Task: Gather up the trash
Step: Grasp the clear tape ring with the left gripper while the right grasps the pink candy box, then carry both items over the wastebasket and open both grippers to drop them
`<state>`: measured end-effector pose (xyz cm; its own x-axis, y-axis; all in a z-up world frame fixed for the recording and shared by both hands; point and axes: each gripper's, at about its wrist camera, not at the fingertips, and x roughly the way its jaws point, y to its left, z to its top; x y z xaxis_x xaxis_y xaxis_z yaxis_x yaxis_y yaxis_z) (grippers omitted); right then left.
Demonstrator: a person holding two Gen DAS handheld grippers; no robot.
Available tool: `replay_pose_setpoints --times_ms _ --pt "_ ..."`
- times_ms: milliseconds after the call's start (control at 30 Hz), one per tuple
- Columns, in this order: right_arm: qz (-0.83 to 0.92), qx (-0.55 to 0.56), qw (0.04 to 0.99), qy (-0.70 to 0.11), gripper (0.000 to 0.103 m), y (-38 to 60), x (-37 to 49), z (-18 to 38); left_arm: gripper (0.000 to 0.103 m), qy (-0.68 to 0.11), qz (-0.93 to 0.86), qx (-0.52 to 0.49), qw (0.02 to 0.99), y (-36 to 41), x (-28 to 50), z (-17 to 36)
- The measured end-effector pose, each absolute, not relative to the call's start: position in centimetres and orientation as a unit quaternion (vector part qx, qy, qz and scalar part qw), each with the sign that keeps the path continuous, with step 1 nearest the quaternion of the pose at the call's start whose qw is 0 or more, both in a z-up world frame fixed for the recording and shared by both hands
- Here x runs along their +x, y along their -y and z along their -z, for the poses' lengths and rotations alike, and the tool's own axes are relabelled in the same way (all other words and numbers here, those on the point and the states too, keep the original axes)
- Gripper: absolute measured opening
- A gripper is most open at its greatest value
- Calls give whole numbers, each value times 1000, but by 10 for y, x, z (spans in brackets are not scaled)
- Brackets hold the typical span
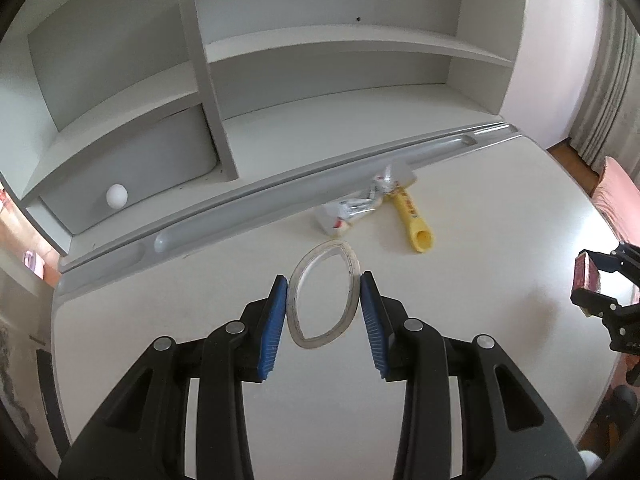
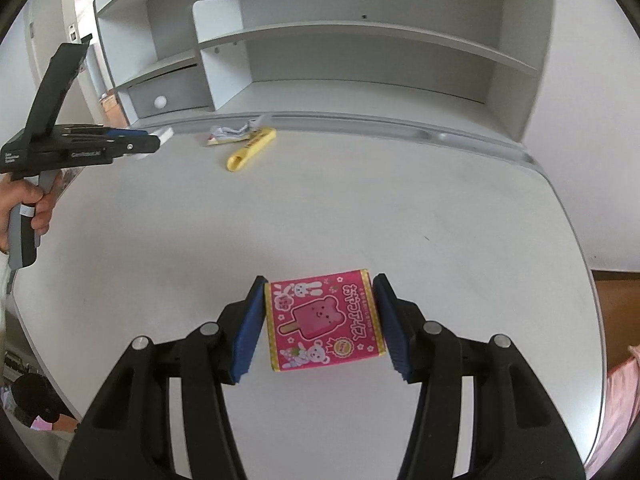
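Observation:
My left gripper [image 1: 324, 286] is shut on a clear tape ring [image 1: 320, 334], squeezing it into an oval above the white desk [image 1: 480, 320]. My right gripper [image 2: 320, 286] is shut on a pink snack box [image 2: 324, 320] with a bear ice-pop picture, held just above the desk; it also shows at the right edge of the left wrist view [image 1: 587, 276]. A crumpled white wrapper [image 1: 352, 210] and a yellow tube wrapper [image 1: 414, 220] lie together near the desk's back groove, also seen in the right wrist view [image 2: 248, 148].
A grey pen groove [image 1: 280, 196] runs along the desk's back edge. Behind it stands a white shelf unit [image 1: 320, 40] with a drawer and a white knob [image 1: 117, 196]. The person's hand holds the left gripper's handle [image 2: 24, 216].

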<state>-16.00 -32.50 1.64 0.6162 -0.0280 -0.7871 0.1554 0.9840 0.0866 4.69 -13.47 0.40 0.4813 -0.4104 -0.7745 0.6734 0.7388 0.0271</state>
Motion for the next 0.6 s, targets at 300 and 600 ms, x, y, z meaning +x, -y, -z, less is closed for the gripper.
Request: replay_pose_setpoints --times_ms 300,600 --pt "63 98 902 -416 53 332 -182 -15 37 -381 342 163 844 144 11 -27" --pt "183 216 903 -324 53 434 -313 -58 37 -320 531 185 762 277 -125 -57"
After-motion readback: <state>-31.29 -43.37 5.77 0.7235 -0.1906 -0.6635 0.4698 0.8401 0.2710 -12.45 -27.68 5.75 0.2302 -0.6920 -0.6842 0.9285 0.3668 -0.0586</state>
